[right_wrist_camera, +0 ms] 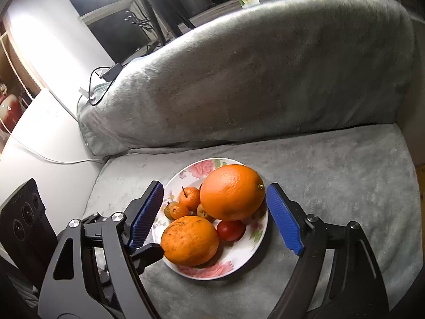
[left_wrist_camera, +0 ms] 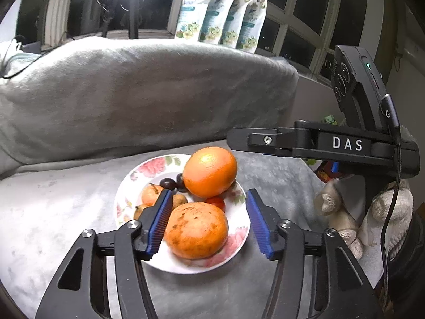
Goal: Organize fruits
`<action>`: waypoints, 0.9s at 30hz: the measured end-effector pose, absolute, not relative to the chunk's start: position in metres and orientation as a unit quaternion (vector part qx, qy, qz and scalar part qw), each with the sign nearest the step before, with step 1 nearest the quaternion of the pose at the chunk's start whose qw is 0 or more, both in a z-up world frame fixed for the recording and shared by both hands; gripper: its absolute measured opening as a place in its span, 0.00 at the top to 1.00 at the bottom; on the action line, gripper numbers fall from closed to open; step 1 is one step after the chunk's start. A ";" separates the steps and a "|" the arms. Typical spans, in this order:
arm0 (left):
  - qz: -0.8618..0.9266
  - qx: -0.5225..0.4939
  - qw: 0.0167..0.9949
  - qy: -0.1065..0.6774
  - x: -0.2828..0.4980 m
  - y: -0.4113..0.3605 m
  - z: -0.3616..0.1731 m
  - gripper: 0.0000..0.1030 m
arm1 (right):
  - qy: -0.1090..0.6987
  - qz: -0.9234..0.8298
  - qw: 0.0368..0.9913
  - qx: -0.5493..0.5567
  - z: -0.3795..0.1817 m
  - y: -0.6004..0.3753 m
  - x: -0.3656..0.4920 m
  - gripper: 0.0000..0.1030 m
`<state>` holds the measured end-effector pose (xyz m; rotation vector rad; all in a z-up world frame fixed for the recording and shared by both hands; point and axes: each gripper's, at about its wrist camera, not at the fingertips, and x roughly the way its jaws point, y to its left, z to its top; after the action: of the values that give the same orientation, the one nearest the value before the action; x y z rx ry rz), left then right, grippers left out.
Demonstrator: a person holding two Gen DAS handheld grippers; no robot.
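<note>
Orange fruit sits piled on my plate [left_wrist_camera: 127,186]; both tongs, left tongs [left_wrist_camera: 207,223] and right tongs [right_wrist_camera: 215,215], hang open, holding nothing (sorting looks nearly done), so next I back away.

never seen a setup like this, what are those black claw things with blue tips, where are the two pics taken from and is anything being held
The claws are hand-held grippers, not robot arms: a person carries one in each hand, and each has a small wide-angle camera looking forward along its two blue-padded fingers. One picture comes from the left gripper, the other from the right gripper. In the left view you can also see the right gripper's black body from the side, with a gloved hand under it.

Both look down at a flowered plate on a grey blanket covering a sofa. The plate carries a big smooth orange, a rougher spotted orange, a red tomato, a few small orange fruits and two dark plums.

Nothing is held. Both grippers stand open with their pads clear of the fruit.
</note>
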<state>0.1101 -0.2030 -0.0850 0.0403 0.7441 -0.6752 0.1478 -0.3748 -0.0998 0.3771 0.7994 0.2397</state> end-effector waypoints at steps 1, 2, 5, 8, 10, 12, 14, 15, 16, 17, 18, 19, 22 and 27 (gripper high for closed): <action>-0.323 0.020 0.877 0.354 0.109 -0.201 -0.084 0.45 | 0.383 0.114 0.899 0.179 -0.098 -0.374 0.145 0.19; -0.322 0.020 0.879 0.352 0.106 -0.199 -0.082 0.44 | 0.379 0.113 0.901 0.176 -0.096 -0.373 0.142 0.18; -0.319 0.018 0.883 0.344 0.102 -0.191 -0.078 0.39 | 0.367 0.108 0.909 0.165 -0.090 -0.368 0.132 0.17; -0.313 0.014 0.888 0.337 0.097 -0.181 -0.074 0.34 | 0.358 0.100 0.916 0.150 -0.085 -0.363 0.122 0.16; -0.308 0.010 0.891 0.334 0.094 -0.174 -0.070 0.29 | 0.351 0.092 0.921 0.140 -0.083 -0.360 0.116 0.16; -0.303 0.006 0.894 0.330 0.091 -0.167 -0.067 0.28 | 0.342 0.084 0.927 0.128 -0.079 -0.356 0.107 0.10; -0.299 0.005 0.897 0.326 0.089 -0.163 -0.065 0.28 | 0.328 0.077 0.935 0.113 -0.076 -0.351 0.097 0.05; -0.296 0.005 0.899 0.324 0.087 -0.160 -0.063 0.27 | 0.324 0.075 0.937 0.105 -0.074 -0.349 0.093 0.05; -0.293 0.005 0.901 0.321 0.085 -0.157 -0.061 0.27 | 0.320 0.073 0.940 0.096 -0.073 -0.345 0.089 0.05; -0.290 0.006 0.902 0.319 0.083 -0.155 -0.060 0.27 | 0.317 0.071 0.941 0.090 -0.071 -0.343 0.086 0.05; -0.287 0.007 0.904 0.317 0.081 -0.152 -0.059 0.26 | 0.313 0.069 0.943 0.085 -0.070 -0.340 0.081 0.05; -0.285 0.008 0.905 0.316 0.080 -0.150 -0.059 0.26 | 0.310 0.067 0.945 0.080 -0.068 -0.337 0.076 0.05; -0.277 0.009 0.909 0.311 0.074 -0.144 -0.056 0.26 | 0.298 0.056 0.951 0.062 -0.065 -0.330 0.063 0.03; -0.263 0.009 0.916 0.303 0.064 -0.132 -0.051 0.26 | 0.272 0.022 0.961 0.040 -0.058 -0.320 0.040 0.00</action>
<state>0.0638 -0.1316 -0.0508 0.0177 0.6241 -0.5413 0.0404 -0.3201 -0.0576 0.0801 0.5518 0.0439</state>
